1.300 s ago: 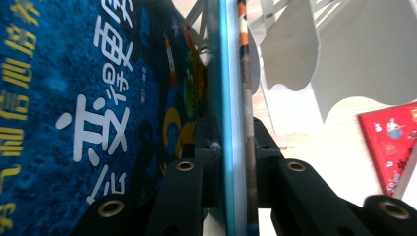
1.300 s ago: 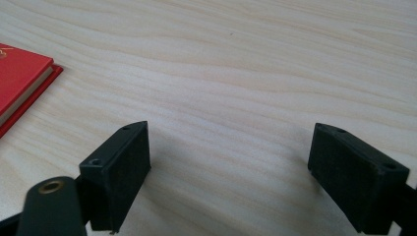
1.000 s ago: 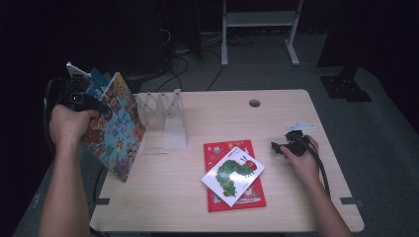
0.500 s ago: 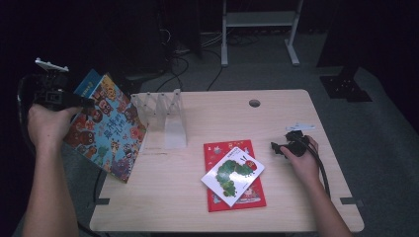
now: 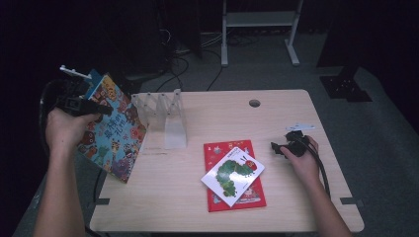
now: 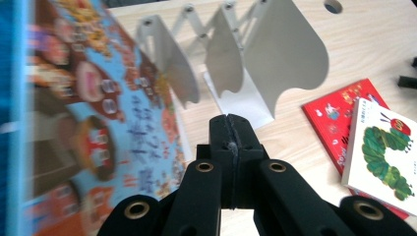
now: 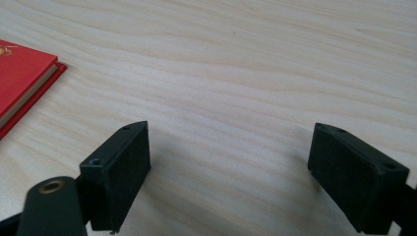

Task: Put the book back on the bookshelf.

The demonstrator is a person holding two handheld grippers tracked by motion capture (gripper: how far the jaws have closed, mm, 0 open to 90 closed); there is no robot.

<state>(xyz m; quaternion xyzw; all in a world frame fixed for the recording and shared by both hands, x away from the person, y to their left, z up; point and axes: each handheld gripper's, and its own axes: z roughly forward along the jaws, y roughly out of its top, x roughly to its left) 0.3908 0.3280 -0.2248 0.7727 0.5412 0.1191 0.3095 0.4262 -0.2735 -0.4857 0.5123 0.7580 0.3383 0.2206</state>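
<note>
**Holding my left gripper shut beside the tilted picture book**

Closing just now, the jaws of my left gripper (image 6: 230, 147) have come fully together with nothing between them. The colourful picture book (image 6: 93, 123) stands tilted just to the left of that gripper, its cover facing me; in the high view it leans off the left edge of the surface (image 5: 276, 106). I cannot tell whether the gripper body touches the book. Ahead of my left gripper stands the white folding book rack (image 6: 255, 59), and beyond it to the right lie the caterpillar book (image 6: 386, 152) on top of the red book (image 6: 339, 108). My right gripper (image 7: 228, 172) rests low over bare wood, jaws wide apart and holding nothing, with the red book's corner to its left.
</note>
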